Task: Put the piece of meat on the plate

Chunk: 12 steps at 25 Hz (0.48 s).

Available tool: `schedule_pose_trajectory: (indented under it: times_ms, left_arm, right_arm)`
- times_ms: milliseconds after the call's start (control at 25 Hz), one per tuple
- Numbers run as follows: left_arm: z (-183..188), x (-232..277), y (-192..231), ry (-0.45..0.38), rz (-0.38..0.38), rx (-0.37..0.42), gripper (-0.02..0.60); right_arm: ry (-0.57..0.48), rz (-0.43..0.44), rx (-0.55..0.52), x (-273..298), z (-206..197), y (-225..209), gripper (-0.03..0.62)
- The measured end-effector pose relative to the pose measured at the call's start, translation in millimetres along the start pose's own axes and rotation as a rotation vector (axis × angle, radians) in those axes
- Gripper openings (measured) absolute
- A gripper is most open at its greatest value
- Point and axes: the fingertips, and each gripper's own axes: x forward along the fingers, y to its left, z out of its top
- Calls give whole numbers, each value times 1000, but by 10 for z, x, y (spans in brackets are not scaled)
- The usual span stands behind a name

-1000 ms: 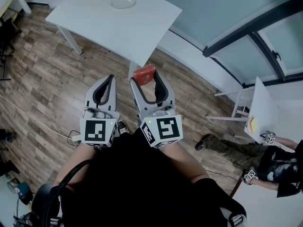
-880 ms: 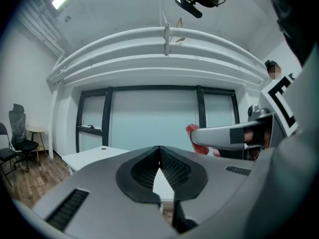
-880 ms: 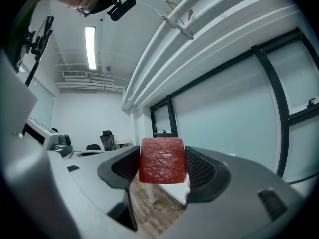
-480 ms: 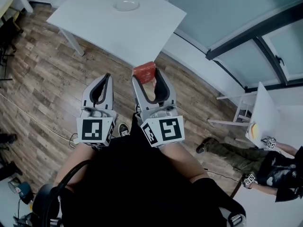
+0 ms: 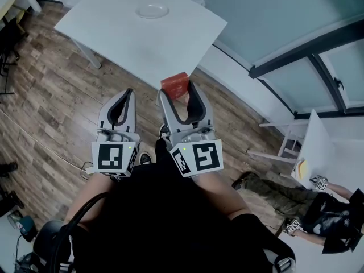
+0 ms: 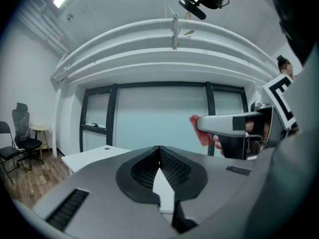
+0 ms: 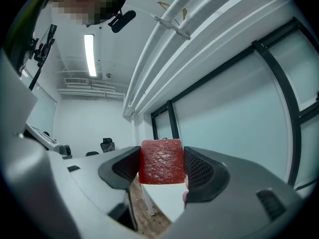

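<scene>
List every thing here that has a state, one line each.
right gripper: shut on the piece of meat.
piece of meat: held in the air, not on the plate.
left gripper: shut, empty.
plate: empty, on the white table.

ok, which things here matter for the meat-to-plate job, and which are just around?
Job: piece of meat, held in right gripper; plate on the white table.
Around: left gripper, shut, empty; office chair; another person.
</scene>
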Motion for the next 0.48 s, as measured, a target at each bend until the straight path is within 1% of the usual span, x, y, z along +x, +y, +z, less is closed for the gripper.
schedule_pose_trajectory:
  times_ms: [160,480]
  left_arm:
    - [-11,313,19,5,3,-3,3]
    - [113,940,13,1,17,12,3]
  right_arm:
    - [6,11,5,233,-2,-212,278]
    - [6,35,6,675,76,-674,277]
